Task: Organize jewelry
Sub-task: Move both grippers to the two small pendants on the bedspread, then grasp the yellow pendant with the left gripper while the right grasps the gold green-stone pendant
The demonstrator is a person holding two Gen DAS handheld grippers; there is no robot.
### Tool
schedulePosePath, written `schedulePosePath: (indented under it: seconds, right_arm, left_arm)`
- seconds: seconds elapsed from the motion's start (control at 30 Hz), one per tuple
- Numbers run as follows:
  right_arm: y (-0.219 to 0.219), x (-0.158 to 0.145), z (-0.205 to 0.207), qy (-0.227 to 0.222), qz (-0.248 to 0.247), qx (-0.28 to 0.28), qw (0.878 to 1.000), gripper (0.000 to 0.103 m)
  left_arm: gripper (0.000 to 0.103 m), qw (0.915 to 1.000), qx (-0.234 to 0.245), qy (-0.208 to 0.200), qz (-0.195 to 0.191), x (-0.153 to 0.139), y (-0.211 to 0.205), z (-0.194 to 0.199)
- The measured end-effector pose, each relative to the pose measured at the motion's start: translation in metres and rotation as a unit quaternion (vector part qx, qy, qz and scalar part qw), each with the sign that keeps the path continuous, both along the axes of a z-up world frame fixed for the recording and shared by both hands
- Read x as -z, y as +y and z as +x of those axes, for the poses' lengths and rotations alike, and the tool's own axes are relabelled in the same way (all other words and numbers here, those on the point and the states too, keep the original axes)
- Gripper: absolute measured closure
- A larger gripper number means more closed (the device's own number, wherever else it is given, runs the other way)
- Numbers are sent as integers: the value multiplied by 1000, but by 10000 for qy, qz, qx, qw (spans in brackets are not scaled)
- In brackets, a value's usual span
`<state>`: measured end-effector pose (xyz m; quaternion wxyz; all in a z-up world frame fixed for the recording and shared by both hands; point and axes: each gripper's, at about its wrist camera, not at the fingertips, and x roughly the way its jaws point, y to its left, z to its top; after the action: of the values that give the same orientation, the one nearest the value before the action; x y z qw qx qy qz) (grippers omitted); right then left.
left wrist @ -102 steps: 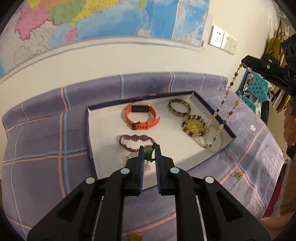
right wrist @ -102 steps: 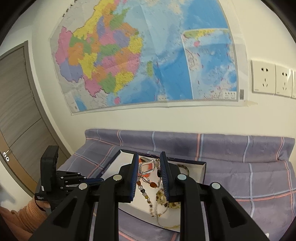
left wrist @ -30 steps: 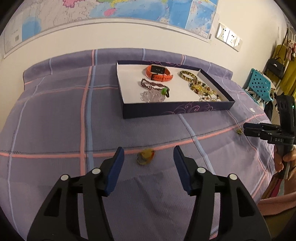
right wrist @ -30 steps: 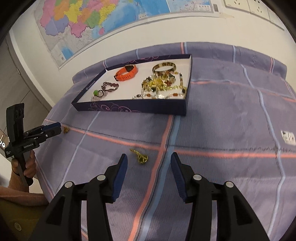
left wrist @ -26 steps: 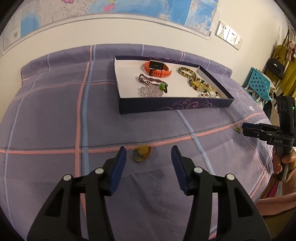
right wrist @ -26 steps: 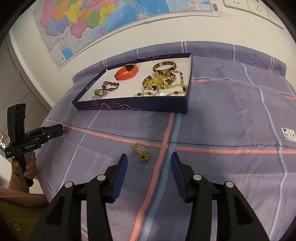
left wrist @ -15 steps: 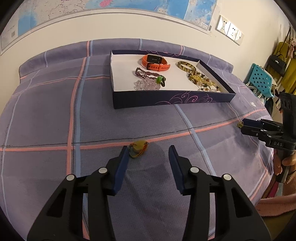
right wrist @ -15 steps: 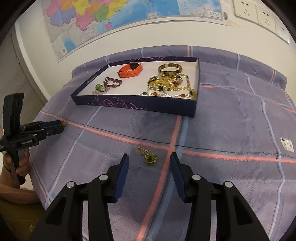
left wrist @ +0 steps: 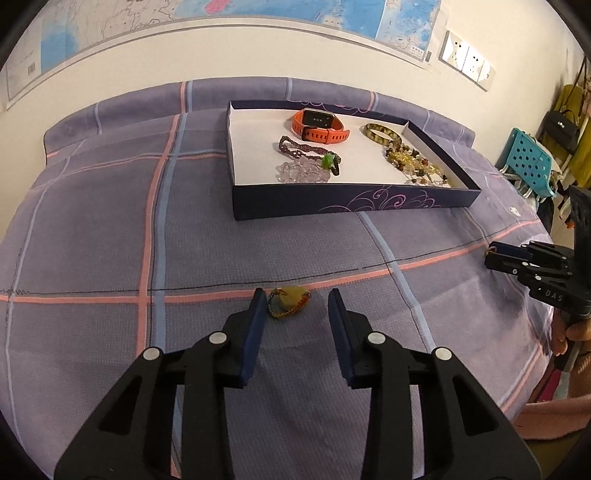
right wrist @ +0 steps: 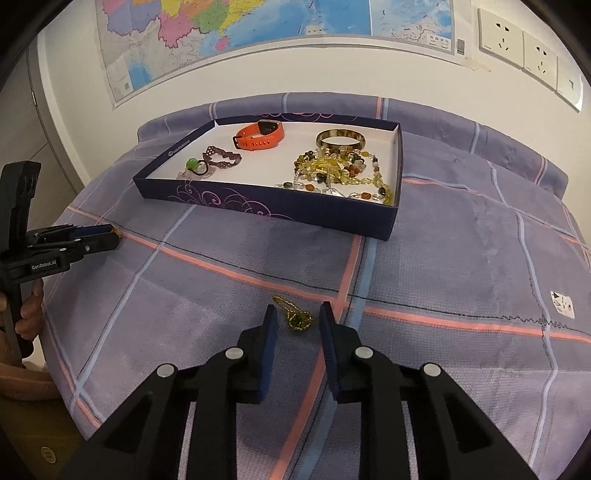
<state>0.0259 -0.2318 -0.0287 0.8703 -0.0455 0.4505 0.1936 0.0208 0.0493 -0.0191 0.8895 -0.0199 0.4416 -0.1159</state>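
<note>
A dark blue tray [left wrist: 332,208] [right wrist: 258,208] with a white floor sits on the purple cloth. It holds an orange watch [left wrist: 319,125] [right wrist: 260,134], a brown bangle [left wrist: 382,132] [right wrist: 341,139], a beaded necklace [left wrist: 417,164] [right wrist: 332,168] and a purple bracelet with a green bead [left wrist: 308,157] [right wrist: 210,158]. My left gripper [left wrist: 297,297] is open around a yellow pendant [left wrist: 290,302] on the cloth. My right gripper [right wrist: 297,312] is open around a small gold chain piece [right wrist: 297,317].
The purple plaid cloth [left wrist: 110,229] covers the table, which stands against a white wall with a map [right wrist: 258,33] and sockets [right wrist: 517,40]. A teal chair [left wrist: 530,158] stands at the right. A small white tag [right wrist: 561,304] lies on the cloth.
Both grippers have let go of earlier jewelry into the tray, drawn back and lowered. Over the last second each has closed in around its small piece on the cloth, jaws narrowing slightly.
</note>
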Motion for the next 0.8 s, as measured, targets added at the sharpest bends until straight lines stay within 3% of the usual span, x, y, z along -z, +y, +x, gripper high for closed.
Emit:
schedulePosePath:
  seconds: [0.23, 0.8]
  right_arm:
    - [0, -1, -1, -20, -9, 13, 10000, 92]
    - [-7, -15, -2, -84, 433, 87, 9990, 93]
  left_arm:
    - [81, 10000, -51, 24, -5, 0, 2, 2]
    - [83, 9999, 12, -49, -114, -8, -5, -4]
